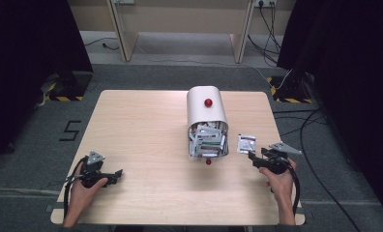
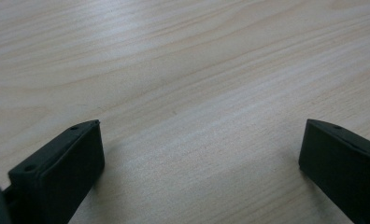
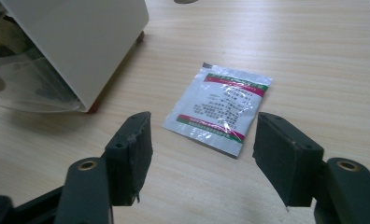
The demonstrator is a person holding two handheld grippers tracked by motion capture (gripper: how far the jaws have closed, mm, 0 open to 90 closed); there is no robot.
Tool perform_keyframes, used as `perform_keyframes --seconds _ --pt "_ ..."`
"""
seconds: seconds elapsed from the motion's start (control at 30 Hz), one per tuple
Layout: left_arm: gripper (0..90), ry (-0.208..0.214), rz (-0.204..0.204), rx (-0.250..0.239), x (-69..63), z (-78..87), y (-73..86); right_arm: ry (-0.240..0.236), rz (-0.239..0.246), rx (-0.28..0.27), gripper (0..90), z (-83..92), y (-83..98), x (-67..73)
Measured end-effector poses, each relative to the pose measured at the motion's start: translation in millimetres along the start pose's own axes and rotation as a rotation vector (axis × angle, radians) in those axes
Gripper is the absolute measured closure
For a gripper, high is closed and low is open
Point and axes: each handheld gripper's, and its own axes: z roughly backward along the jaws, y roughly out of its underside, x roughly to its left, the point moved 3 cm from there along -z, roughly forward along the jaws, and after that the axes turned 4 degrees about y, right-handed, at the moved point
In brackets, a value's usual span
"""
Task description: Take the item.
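A white bin [image 1: 207, 111] with a red knob lies on its side at the middle of the wooden table [image 1: 146, 125], its mouth toward me and several sachets [image 1: 208, 140] packed inside. One white sachet [image 1: 246, 143] with red and green bands lies flat on the table right of the bin. My right gripper [image 1: 252, 157] sits just behind it, open; in the right gripper view the sachet [image 3: 220, 105] lies on the wood ahead of the spread jaws of my right gripper [image 3: 204, 119], untouched, with the bin [image 3: 80, 42] at the left. My left gripper [image 1: 118, 175] rests open at the front left, and my left gripper [image 2: 199, 154] has bare wood between its jaws.
The bin's clear lid [image 3: 29, 88] hangs open at its mouth, a small red knob [image 1: 208, 162] in front of it. Cables [image 1: 305, 125] run over the grey floor right of the table. Dark curtains flank both sides, and wooden desk legs [image 1: 123, 34] stand behind.
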Motion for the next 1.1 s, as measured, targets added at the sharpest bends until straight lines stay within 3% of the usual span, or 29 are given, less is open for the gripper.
perform_keyframes --seconds 0.3,0.37,0.43,1.1 --pt "0.0 0.000 0.000 0.000 0.0 0.0 0.0 -0.008 0.008 -0.002 31.6 8.1 -2.3 10.3" --pt "0.0 0.000 0.000 0.000 0.0 0.0 0.0 -0.006 -0.008 0.006 31.5 9.9 -1.6 13.5" --pt "0.0 0.000 0.000 0.000 0.0 0.0 0.0 -0.009 0.015 -0.005 31.5 10.9 -2.0 14.1" --pt "0.0 0.000 0.000 0.000 0.0 0.0 0.0 -0.041 0.064 -0.009 32.4 21.4 6.5 39.2"
